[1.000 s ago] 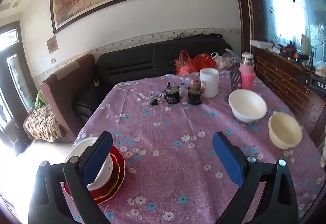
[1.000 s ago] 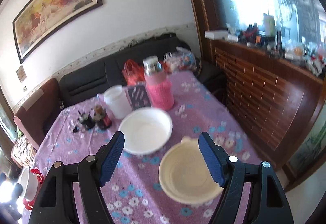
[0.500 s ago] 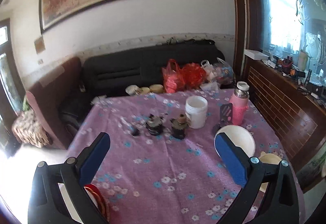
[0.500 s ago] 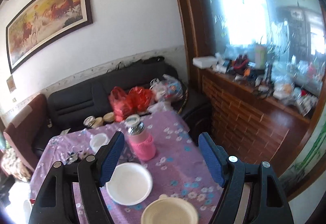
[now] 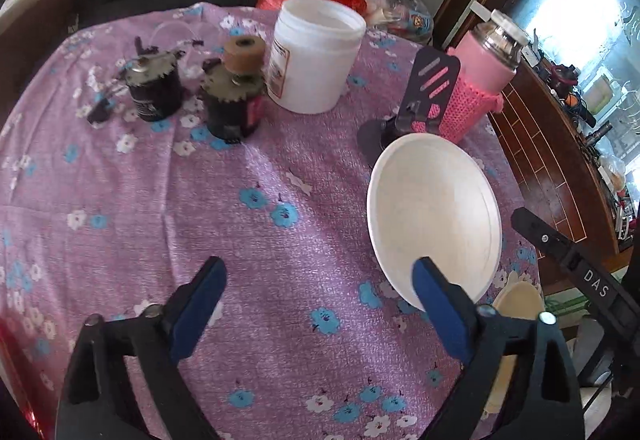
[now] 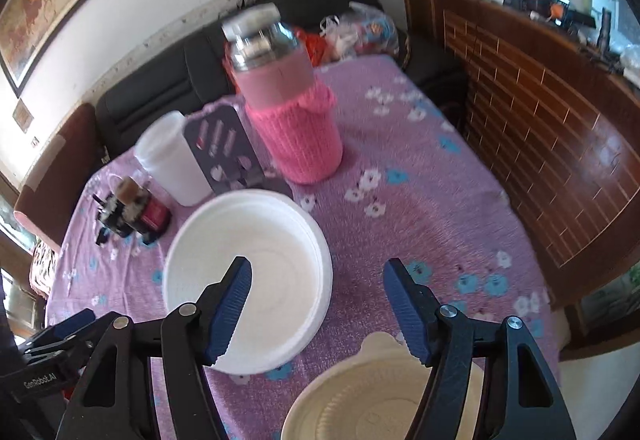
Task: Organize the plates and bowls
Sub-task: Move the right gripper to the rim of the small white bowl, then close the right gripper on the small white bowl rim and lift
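both grippers are held spread apart and empty above the tabletop (image 5: 248, 240): left gripper (image 5: 316, 304); right gripper (image 6: 318, 304); the white bowl (image 6: 256, 280) is set beside the cream bowl (image 6: 360, 400).

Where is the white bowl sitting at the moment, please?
The white bowl sits on the tablecloth, in front of the pink flask, with the cream bowl just nearer the camera in the right wrist view.

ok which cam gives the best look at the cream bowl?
Right wrist. The cream bowl fills the bottom of the frame, inside and rim visible below the open right gripper. In the left wrist view only a sliver of it shows, behind the left gripper's right finger.
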Demonstrator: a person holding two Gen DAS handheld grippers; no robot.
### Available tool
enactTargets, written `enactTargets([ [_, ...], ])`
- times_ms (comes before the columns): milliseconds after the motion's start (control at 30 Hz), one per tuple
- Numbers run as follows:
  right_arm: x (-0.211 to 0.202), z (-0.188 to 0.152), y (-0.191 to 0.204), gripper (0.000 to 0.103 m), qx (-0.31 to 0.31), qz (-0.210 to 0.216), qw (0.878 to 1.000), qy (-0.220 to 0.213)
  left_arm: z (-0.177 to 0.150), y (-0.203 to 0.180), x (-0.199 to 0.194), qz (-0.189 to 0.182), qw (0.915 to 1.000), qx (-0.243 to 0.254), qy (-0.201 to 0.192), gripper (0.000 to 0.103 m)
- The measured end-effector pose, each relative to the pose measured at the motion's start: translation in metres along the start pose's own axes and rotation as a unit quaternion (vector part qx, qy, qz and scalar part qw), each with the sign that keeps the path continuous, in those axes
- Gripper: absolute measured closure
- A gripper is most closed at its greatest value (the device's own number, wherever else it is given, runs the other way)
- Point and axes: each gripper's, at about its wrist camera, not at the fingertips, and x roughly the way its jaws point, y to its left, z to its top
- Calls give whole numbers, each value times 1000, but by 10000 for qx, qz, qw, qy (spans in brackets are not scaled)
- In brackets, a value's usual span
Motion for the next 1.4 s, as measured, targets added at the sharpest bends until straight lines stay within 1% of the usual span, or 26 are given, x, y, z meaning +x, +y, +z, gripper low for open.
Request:
enactTargets([
  [33,9,1,-1,31,8,13,10000,91,1,-1,11,-77,9999,13,143,40],
  [100,23,2,-1,31,-21,-26,9997,232,3,-1,26,-253,9991,-49,329,49],
  [233,43,2,4,31,-158,-118,9991,381,6,2,38,-390,9988,-180,225,49],
  [333,55,2,7,35,-223,-146,9986,461,9,1,47,-453,9985,-218,235,50],
  [433,65,2,10,48,-256,-108,9978,607,10,-2,55,-575,9975,-256,326,50],
  [467,67,1,11,59,-261,-78,9975,652,11,-4,57,-627,9971,-263,327,50],
  [500,70,0,13,64,-263,-33,9972,703,12,-9,59,-671,9969,-252,330,50],
  [533,71,0,14,65,-261,-41,9971,707,13,-11,59,-694,9968,-227,334,50],
  [567,70,-1,15,70,-263,-50,9973,677,13,-13,58,-729,9966,-191,322,52],
  [600,69,-1,15,80,-260,-6,9974,667,13,-14,56,-765,9965,-158,309,59],
  [633,68,-1,16,84,-231,75,9974,684,13,-15,54,-793,9963,-125,302,67],
  [700,66,-2,18,86,-172,216,9971,707,12,-17,49,-832,9962,-67,258,72],
  [767,63,-5,23,86,-213,259,9970,702,9,-16,39,-731,9972,-46,129,72],
  [833,58,-9,29,86,-193,359,9966,713,5,-9,26,-714,9974,-95,38,75],
  [933,45,-18,39,86,-121,666,9951,719,-8,3,0,-691,9973,-172,-150,75],
  [1000,33,-27,52,86,-227,809,9942,674,-21,13,-22,-596,9975,-183,-332,75],
  [1133,7,-59,90,86,-582,1057,9908,617,-54,40,-64,-310,9967,-255,-703,75],
  [1233,-10,-91,120,86,-871,1227,9869,584,-90,67,-99,-78,9952,-341,-911,75],
  [1333,-24,-126,144,86,-1112,1329,9833,565,-122,89,-118,235,9933,-359,-1075,75],
  [1400,-30,-148,158,85,-1253,1361,9812,542,-141,101,-128,513,9906,-308,-1234,75],
])
